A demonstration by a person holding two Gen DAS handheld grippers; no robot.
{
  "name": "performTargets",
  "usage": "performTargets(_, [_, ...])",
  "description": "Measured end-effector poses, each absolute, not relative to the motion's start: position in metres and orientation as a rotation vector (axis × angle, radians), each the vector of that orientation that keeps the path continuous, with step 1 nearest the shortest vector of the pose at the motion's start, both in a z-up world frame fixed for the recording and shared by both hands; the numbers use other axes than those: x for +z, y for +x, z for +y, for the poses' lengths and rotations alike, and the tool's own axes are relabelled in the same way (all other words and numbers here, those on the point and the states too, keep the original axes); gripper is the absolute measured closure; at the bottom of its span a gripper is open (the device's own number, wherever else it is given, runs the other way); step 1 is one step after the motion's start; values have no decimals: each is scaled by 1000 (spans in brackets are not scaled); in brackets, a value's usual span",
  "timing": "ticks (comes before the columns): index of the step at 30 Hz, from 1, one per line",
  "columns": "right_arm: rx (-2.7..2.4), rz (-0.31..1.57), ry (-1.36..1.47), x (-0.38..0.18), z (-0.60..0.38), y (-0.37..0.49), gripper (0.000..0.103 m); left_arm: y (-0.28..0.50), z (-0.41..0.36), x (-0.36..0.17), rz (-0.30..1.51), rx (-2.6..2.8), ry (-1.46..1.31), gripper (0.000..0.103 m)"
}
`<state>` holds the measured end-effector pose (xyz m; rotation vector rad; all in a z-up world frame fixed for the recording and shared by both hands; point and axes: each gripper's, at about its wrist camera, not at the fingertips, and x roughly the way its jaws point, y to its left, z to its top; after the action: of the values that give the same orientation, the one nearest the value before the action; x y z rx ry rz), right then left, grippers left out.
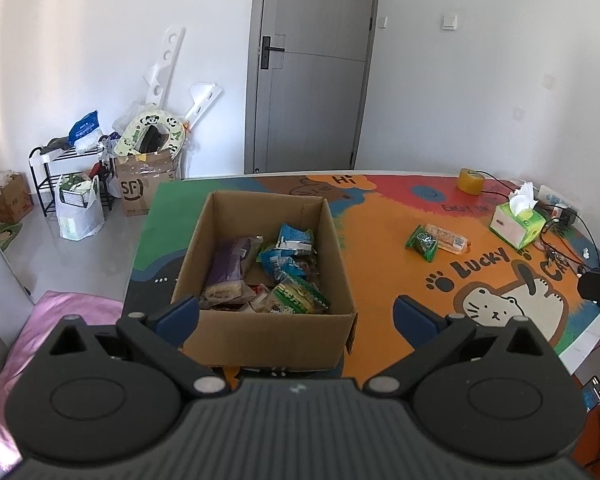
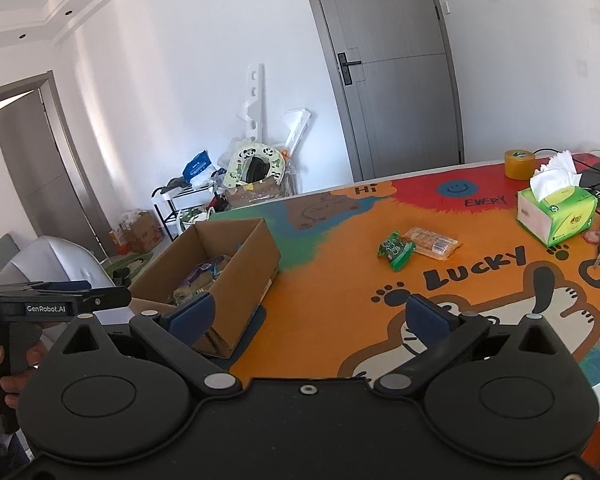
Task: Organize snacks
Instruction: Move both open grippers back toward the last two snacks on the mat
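Two snacks lie loose on the table mat (image 2: 340, 288): the green packet (image 2: 396, 250) touching the clear-wrapped orange bar (image 2: 432, 243), at about 12 o'clock from your right gripper (image 2: 312, 316) and 2 o'clock from the cardboard box (image 1: 268, 332). Both look light, soft and crinkly, likely slippery film; pinch the green packet across its middle, not its sealed edge. Your right gripper hovers low over the mat, jaws wide and empty. Your left gripper (image 1: 296, 316) hangs above the box's near wall, jaws wide, holding nothing, pointing at the packets piled inside
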<state>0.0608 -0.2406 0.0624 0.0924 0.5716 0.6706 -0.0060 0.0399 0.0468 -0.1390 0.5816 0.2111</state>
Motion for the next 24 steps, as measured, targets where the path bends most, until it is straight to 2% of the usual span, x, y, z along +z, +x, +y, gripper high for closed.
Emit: performTargets(24, [660, 584, 93, 60, -240, 60, 0, -5, 43, 46, 593, 209, -159, 0])
